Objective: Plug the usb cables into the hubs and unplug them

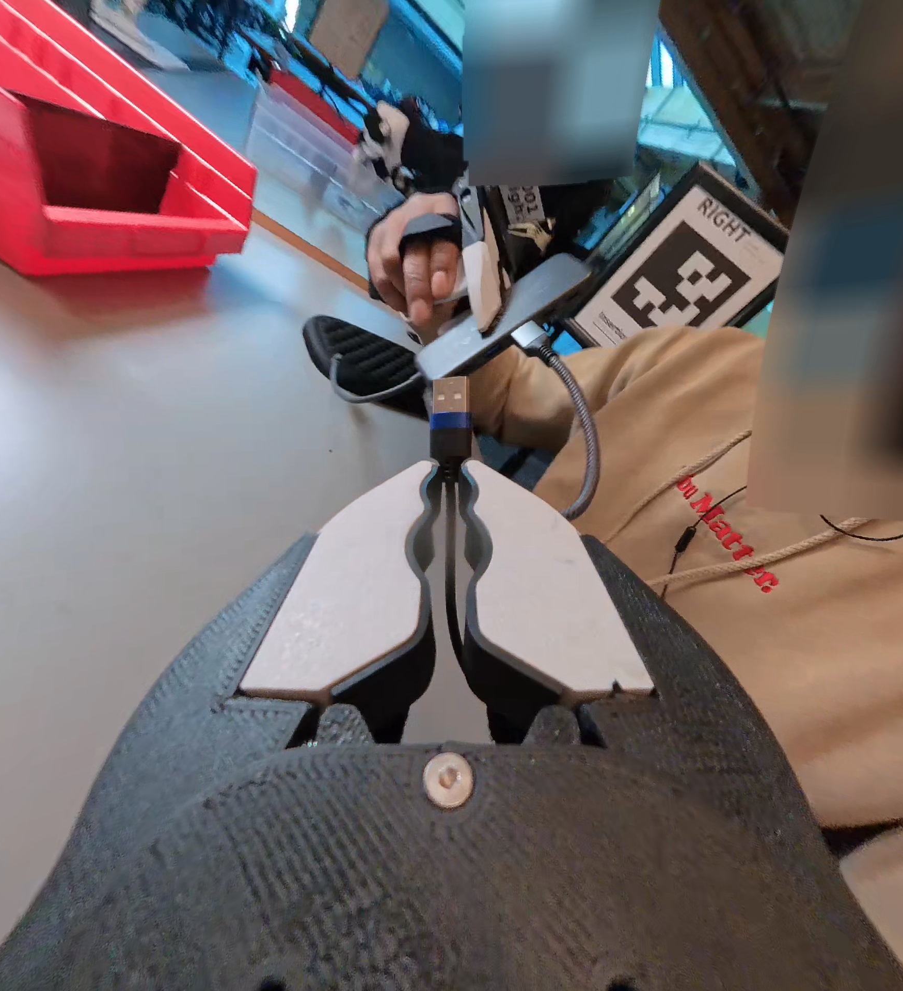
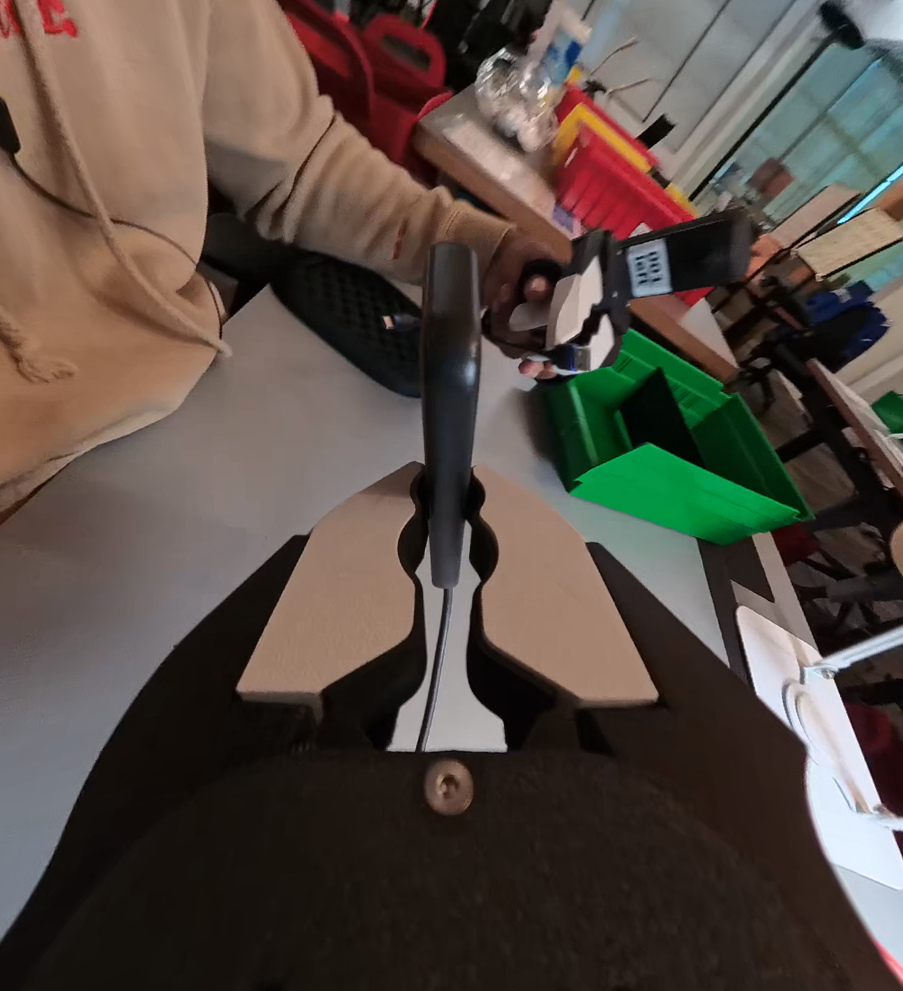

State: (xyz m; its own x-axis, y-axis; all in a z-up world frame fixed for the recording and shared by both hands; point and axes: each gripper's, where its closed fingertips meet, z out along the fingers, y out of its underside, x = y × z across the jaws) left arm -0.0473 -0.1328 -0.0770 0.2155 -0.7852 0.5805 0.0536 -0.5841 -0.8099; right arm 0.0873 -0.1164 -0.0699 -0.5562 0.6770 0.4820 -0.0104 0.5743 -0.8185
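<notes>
A: How should this insertion go?

B: I'd square the plug's flat metal shell to the port slot first, then push straight along the plug's axis. Any tilt will probably jam it on the port's edge.

A: What does each tool have?

B: The left tool (image 1: 448,472) is closed to a narrow gap on the black USB cable (image 1: 450,563), just behind the plug (image 1: 450,410), which sticks out beyond the tips. The right tool (image 2: 446,482) is clamped on the grey hub (image 2: 449,375), held edge-on above the bench (image 2: 256,429).

A: And where is the plug relative to the hub?

B: Its metal tip sits just short of the hub's near edge, not yet inside. A braided cable (image 1: 588,429) is already seated in a port to the right.
</notes>
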